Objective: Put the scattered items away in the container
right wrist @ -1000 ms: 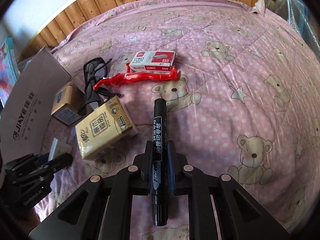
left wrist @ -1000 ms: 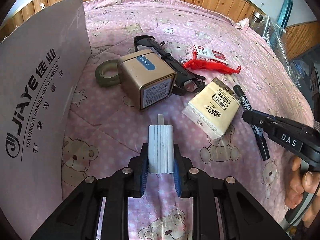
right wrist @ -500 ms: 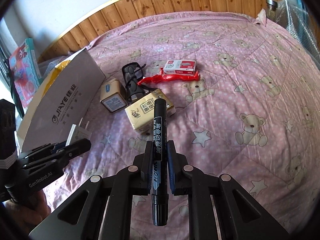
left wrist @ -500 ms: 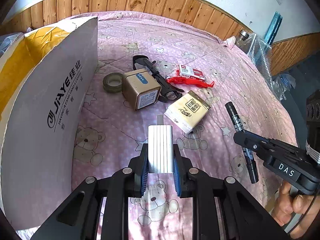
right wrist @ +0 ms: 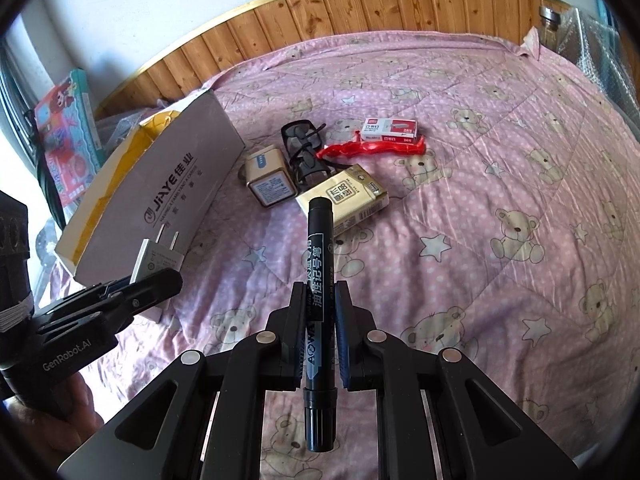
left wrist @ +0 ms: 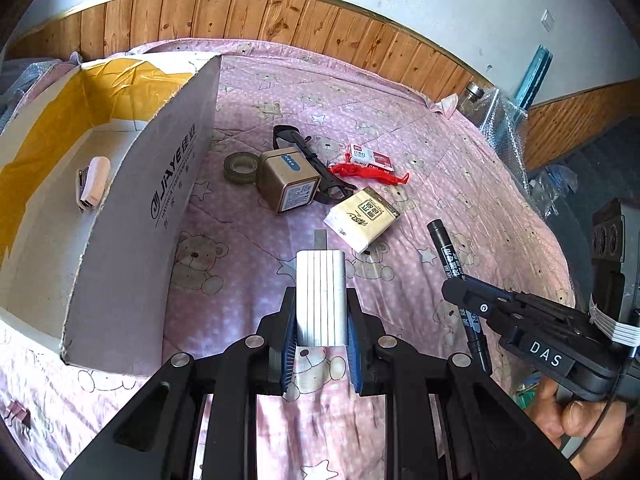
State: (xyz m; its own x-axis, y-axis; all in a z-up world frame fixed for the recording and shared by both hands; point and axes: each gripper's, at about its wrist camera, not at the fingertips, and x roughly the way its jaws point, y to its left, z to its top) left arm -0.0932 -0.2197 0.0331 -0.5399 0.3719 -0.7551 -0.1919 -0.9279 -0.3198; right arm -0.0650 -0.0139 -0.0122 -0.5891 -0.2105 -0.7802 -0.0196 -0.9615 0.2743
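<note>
Charger point(left wrist: 320, 297) sits pinched in left claw point(left wrist: 321, 334); right claw point(right wrist: 319, 330) pinches marker point(right wrist: 319, 280).

Both grippers rise from the quilt point(left wrist: 248, 264), charger point(left wrist: 320, 298) and marker point(right wrist: 319, 276) aloft; the box point(left wrist: 132, 216) interior opens at nine o'clock, revealing a stapler point(left wrist: 94, 184).

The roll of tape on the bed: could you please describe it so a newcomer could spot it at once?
Start at the big cardboard box on the pink quilt. Just beyond its printed wall lies the roll of tape, flat beside the gold tin. It is the only ring-shaped item, dull olive with an open centre.
</note>
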